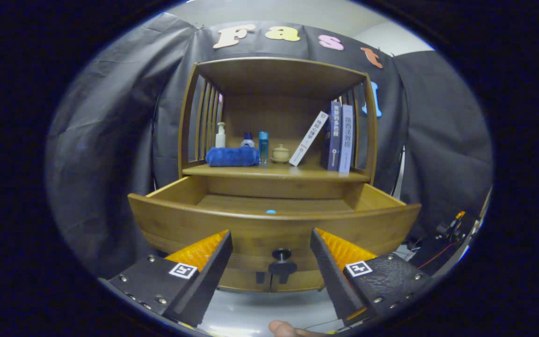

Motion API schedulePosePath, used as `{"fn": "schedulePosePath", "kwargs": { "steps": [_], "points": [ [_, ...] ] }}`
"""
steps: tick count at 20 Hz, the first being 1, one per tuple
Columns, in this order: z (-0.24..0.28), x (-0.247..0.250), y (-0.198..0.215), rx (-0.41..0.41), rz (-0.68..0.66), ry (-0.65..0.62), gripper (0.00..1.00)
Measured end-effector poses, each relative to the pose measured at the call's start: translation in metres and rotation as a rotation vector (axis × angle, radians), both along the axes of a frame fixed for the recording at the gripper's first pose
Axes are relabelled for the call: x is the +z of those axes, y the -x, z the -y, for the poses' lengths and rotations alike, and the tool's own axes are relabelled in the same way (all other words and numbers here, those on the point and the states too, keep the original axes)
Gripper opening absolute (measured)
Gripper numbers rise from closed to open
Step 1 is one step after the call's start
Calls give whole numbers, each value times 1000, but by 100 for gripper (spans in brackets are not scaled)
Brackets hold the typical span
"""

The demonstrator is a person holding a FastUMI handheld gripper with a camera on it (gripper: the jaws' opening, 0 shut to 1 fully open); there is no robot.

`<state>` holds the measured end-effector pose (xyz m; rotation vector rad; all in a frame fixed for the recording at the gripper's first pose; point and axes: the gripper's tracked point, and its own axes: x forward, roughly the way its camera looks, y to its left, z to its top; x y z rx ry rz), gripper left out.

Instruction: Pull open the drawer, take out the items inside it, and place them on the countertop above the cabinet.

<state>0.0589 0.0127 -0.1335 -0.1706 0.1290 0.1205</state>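
Gripper (271,241) fingers spread wide, holding nothing, flanking the drawer knob (281,262) at lower centre without touching it. Drawer (274,229) is pulled out, front panel just ahead of the fingertips. One item visible inside: small blue object (271,212), barely peeking over the front rim at centre frame; can't tell what it is or if anything else sits lower down.

Risks, as I judge them:
- Item sits close behind the tall front wall; a shallow approach probably clips the rim or knocks the drawer back in.
- Item looks small and low; wide fingers may pinch past it or skid it along the smooth wood floor.
- Countertop (279,171) above, mid frame, is crowded: blue towel (232,156), bottles (221,135), small ceramic jar (280,153), a leaning book (309,138) plus upright ones. The leaning book could topple if bumped. Free space is the front strip, centre-right.

Materials: cabinet is varnished wood, slatted sides; the knob is dark, round and stalked; the towel is soft, rolled.
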Motion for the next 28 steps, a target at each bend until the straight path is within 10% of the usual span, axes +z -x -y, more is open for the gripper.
{"fn": "schedulePosePath", "kwargs": {
  "steps": [28],
  "points": [
    [-15, -23, -136, -5, 152, -166, 99]
  ]
}}
